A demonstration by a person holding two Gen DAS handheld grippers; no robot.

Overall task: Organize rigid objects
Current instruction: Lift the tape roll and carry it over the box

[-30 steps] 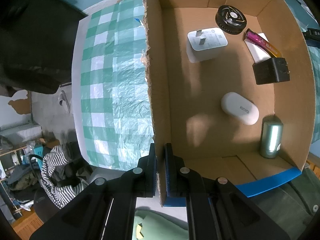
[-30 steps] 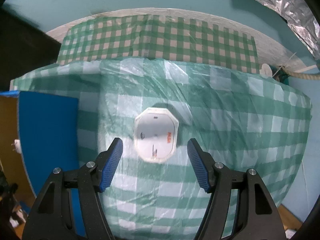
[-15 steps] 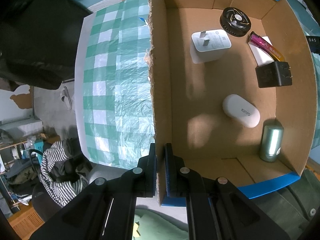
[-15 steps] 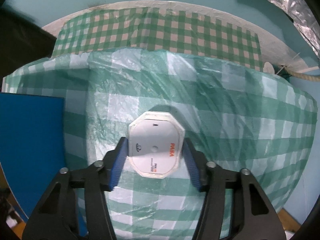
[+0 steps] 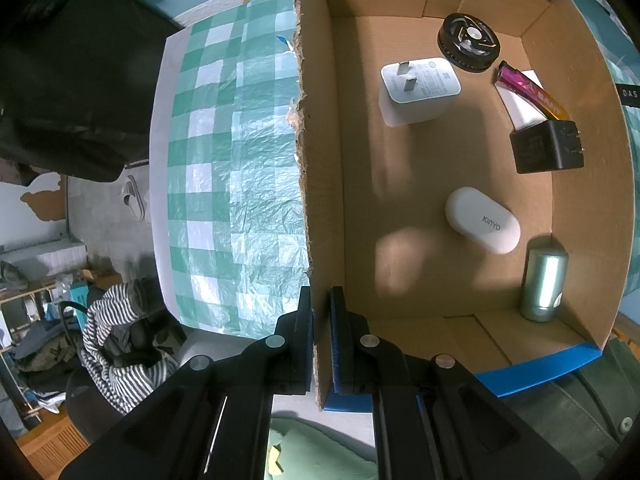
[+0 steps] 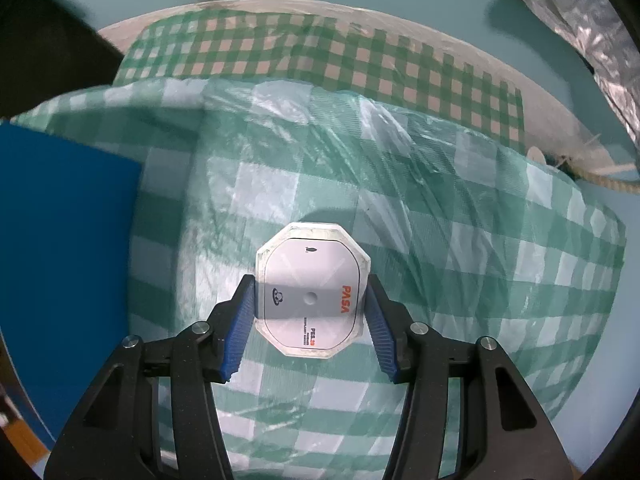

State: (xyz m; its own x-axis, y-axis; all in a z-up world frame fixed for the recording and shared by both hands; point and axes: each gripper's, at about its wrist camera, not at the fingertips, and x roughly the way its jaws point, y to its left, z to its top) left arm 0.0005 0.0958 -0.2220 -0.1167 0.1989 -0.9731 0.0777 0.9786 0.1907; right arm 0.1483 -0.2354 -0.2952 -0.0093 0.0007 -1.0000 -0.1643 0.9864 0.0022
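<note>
Item 1, my left gripper (image 5: 321,340): fingers narrow, pinched on the torn wall of the cardboard box (image 5: 320,160), one pad inside, one outside.

Item 2, my right gripper (image 6: 308,320): blue pads clamped on both flanks of the white octagonal case (image 6: 310,294), marked PASA, just above the checked cloth (image 6: 440,240).

Left view only, box contents: white plug adapter (image 5: 418,90), black round disc (image 5: 469,42), pink-and-yellow stick (image 5: 528,90) on a white card, black charger (image 5: 546,146), white oval KINYO case (image 5: 482,226), silver-green cylinder (image 5: 544,284) in the near corner.

Right view only: the box's blue outer side (image 6: 64,260) at left.

Surface: table under green-and-white plastic cloth. Room: teal wall, striped garment (image 5: 120,344) on a chair, cluttered shelves.
</note>
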